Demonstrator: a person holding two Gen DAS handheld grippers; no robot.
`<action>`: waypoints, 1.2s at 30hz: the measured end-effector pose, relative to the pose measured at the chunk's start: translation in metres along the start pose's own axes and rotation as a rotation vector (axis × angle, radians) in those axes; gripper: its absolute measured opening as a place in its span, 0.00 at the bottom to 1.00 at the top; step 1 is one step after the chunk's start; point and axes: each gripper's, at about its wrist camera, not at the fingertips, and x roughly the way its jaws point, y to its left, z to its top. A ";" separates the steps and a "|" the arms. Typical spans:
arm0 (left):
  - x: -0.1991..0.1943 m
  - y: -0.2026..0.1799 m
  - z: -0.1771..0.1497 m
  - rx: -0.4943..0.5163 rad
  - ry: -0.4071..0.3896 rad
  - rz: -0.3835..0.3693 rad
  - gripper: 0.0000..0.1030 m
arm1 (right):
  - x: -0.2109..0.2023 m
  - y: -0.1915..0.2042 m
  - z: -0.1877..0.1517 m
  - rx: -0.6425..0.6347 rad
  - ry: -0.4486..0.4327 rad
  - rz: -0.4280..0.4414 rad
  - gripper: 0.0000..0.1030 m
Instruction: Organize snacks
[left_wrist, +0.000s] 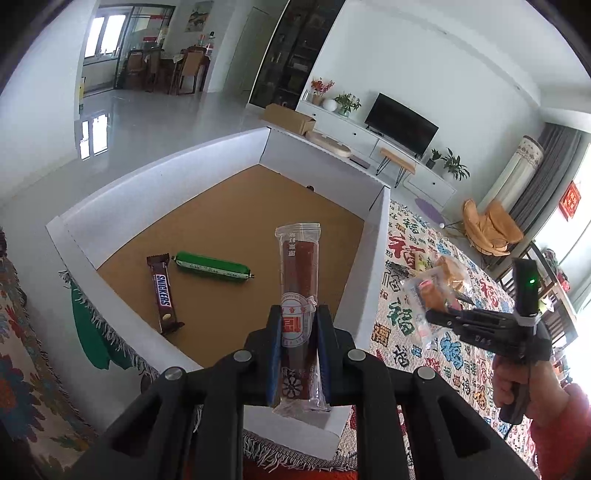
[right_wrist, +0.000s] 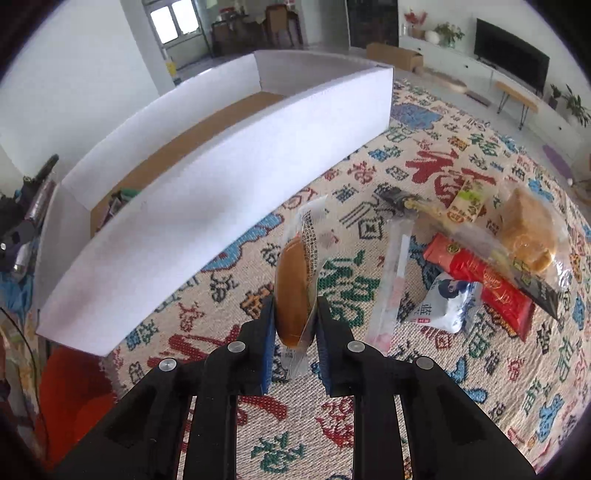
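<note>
So on the left, the box (left_wrist: 110, 206) already has a chocolate bar (left_wrist: 163, 293) and a green sausage (left_wrist: 214, 268) lying on its floor. The left tool (left_wrist: 298, 325) is clenched on a long red snack stick (left_wrist: 298, 280), long axis pointing away over the box, so it's the nearer one to drop. Right of the box, over the patterned cloth (right_wrist: 369, 424), the right tool (right_wrist: 294, 317) is clamped on a wrapped bun (right_wrist: 293, 291), with the box wall off to its left. The leftover snack pile (right_wrist: 480, 266) sits further right.
</note>
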 end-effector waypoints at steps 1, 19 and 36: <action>0.000 0.003 0.004 -0.005 0.000 0.007 0.16 | -0.012 0.006 0.007 -0.005 -0.027 0.011 0.19; -0.001 -0.001 -0.002 -0.027 -0.001 0.122 0.88 | -0.052 0.080 0.046 -0.029 -0.171 0.082 0.71; 0.143 -0.198 -0.112 0.332 0.214 0.024 0.92 | -0.063 -0.172 -0.174 0.356 -0.139 -0.472 0.74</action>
